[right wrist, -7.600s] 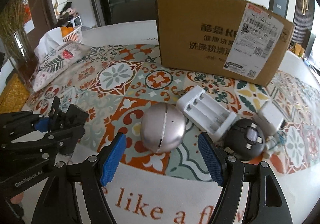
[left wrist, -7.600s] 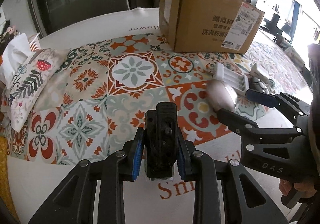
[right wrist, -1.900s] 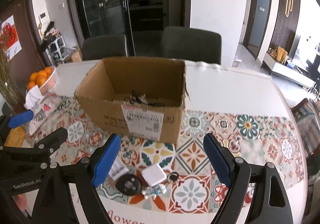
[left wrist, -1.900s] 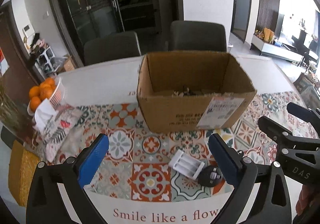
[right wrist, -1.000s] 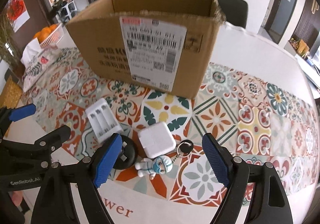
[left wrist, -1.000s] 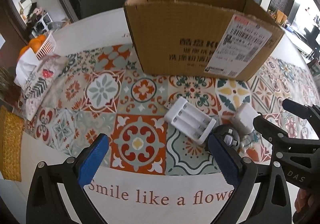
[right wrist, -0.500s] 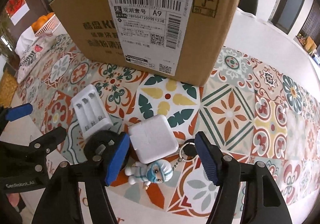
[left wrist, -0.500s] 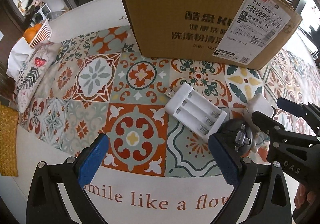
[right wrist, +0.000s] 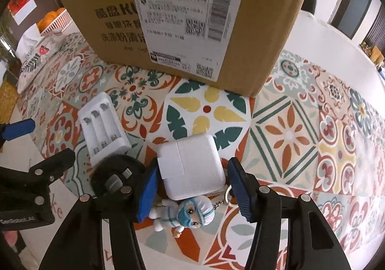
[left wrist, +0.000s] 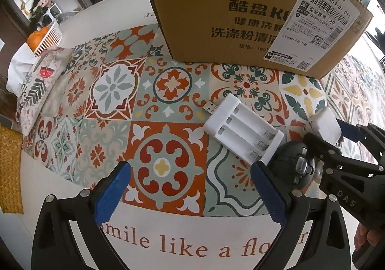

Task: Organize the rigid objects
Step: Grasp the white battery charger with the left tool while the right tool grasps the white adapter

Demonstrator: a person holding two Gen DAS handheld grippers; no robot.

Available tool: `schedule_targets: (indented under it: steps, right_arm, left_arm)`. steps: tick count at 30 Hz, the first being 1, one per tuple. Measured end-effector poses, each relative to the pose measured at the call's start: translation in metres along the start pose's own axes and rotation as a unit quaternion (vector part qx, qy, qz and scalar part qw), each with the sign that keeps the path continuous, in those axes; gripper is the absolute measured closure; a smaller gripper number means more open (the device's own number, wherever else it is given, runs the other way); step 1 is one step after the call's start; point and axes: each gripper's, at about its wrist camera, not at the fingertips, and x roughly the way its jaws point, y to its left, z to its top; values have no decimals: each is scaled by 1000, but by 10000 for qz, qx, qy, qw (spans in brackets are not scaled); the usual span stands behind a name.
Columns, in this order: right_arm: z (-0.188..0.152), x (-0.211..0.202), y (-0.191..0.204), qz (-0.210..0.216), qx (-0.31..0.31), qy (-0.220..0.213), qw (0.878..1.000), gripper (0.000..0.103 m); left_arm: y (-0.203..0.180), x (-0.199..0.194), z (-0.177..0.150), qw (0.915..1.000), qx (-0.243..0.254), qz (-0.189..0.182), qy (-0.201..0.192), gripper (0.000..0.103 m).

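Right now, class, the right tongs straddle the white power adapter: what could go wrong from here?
1. The right tongs are open around the white power adapter; the left pad sits against the black round gadget, so closing may nudge it.
2. The astronaut keychain lies touching the adapter's near edge and may snag or be dragged along.

A round table (left wrist: 79,17) wears a bright cloth (left wrist: 115,91) with flower tiles in red, green and yellow. Brown words (left wrist: 192,246) run along its white edge. At the far left, a white basket (left wrist: 49,40) holds oranges (left wrist: 36,36). A leafy patterned pouch (left wrist: 33,91) lies just beside it. A dark chair (right wrist: 309,1) stands behind.
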Motion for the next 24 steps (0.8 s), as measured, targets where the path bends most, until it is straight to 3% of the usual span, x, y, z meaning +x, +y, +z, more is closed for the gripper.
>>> schedule_targets:
  steps: [3,7,17,24]
  right_arm:
    - [0,0,2,-82,-70,-52,9999,53]
    - [2,1,4,-108,12,-69,9999,54]
    - [3,-32,-3,-291,396,-407,9980,54]
    - [5,-32,-14,-282,524,-464,9971,54]
  left_arm:
    - [0,2,0,10000,57,-9,-17,2]
    - [0,5,0,9998,164,-88,-23,3]
    - [-10,0,15,9919,803,-943,-270,3]
    - [-25,13,33,9898,1012,-979,-235,8]
